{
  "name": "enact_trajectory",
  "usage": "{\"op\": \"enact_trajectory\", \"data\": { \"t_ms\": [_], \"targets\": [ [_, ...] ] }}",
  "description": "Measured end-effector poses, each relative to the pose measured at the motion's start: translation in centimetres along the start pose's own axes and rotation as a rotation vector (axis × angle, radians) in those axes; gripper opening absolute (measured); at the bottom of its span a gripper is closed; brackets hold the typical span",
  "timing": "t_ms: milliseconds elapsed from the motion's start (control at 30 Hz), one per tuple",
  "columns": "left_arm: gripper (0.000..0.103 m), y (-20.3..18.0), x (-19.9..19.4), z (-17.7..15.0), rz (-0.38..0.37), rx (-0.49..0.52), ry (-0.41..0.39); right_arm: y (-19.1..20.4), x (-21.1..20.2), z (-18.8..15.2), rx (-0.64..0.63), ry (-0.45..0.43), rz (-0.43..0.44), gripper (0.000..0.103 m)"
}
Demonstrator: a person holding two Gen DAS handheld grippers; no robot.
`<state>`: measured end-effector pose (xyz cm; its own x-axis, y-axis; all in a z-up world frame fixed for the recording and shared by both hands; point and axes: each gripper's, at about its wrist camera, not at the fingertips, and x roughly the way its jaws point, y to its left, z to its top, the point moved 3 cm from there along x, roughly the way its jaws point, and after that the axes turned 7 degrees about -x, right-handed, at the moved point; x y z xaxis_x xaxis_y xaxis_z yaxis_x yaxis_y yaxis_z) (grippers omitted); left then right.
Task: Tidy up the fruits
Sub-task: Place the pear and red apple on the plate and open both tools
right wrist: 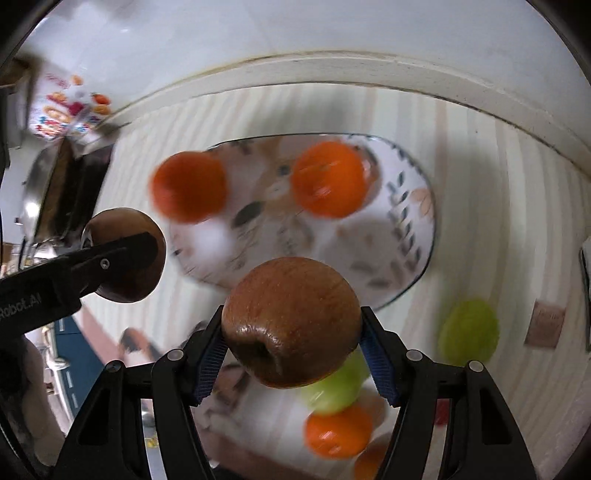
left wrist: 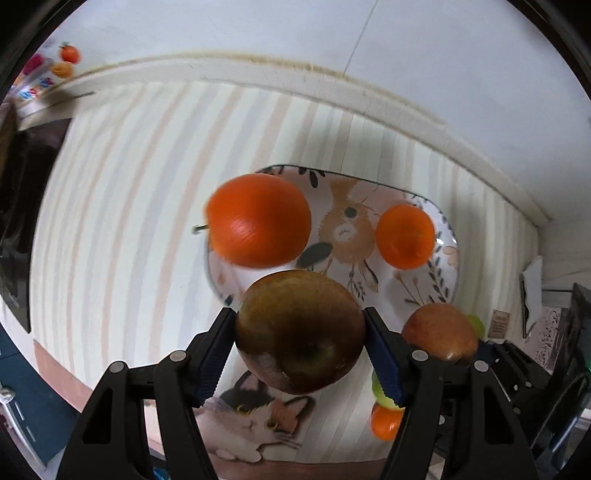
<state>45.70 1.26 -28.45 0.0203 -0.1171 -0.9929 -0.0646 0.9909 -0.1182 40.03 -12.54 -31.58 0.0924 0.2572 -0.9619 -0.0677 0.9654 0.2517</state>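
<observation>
2 brown apples are clamped: my left hand-held gripper (left wrist: pixel 300 343) grips one apple (left wrist: pixel 300 330), my right hand-held gripper (right wrist: pixel 291 341) the other apple (right wrist: pixel 291 321), above the striped tabletop (left wrist: pixel 129 206) beside the plate (left wrist: pixel 439 280) carrying 2 oranges (left wrist: pixel 405 236).

A pastel striped cloth (left wrist: pixel 122 206) is covering the bench, printed with a lying cat (left wrist: pixel 251 417) near its front edge. A cream ledge (left wrist: pixel 369 96) is running along the white wall (left wrist: pixel 295 33). A colourful printed sheet (right wrist: pixel 62 110) is lying far left.
</observation>
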Motion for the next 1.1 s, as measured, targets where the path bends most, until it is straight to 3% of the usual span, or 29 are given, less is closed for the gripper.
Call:
{"op": "enact_trajectory", "data": {
  "t_ms": [167, 400, 600, 667, 733, 933, 1100],
  "targets": [
    [0.067, -1.5, 4.1, 1.3, 0.045, 0.027, 0.086, -1.8, 2.2, 2.0, 0.003, 0.032, -0.049, 0.070],
    [0.067, -1.2, 6.4, 1.0, 0.069, 0.008, 0.152, -2.8, 4.4, 2.6, 0.019, 0.079, -0.053, 0.070],
    [0.067, -1.0, 5.4, 0.9, 0.081, 0.002, 0.121, -3.5, 5.3, 2.9, 0.031, 0.104, -0.030, 0.072],
    [0.067, -1.1, 4.3, 0.7, 0.082, 0.003, 0.091, -3.7, 4.9, 3.2, 0.029, 0.111, -0.029, 0.085],
    [0.067, -1.1, 3.1, 0.6, 0.080, 0.006, 0.067, -3.9, 4.3, 3.3, 0.032, 0.109, -0.030, 0.090],
    [0.082, -0.2, 0.7, -0.6, 0.087, 0.003, 0.011, -4.6, 1.8, 2.1, 0.025, 0.093, -0.072, 0.092],
    [0.082, 0.8, -0.8, -1.8, 0.077, -0.019, -0.031, -4.1, -0.9, 0.8, 0.014, 0.055, -0.086, 0.092]
  ]
}}
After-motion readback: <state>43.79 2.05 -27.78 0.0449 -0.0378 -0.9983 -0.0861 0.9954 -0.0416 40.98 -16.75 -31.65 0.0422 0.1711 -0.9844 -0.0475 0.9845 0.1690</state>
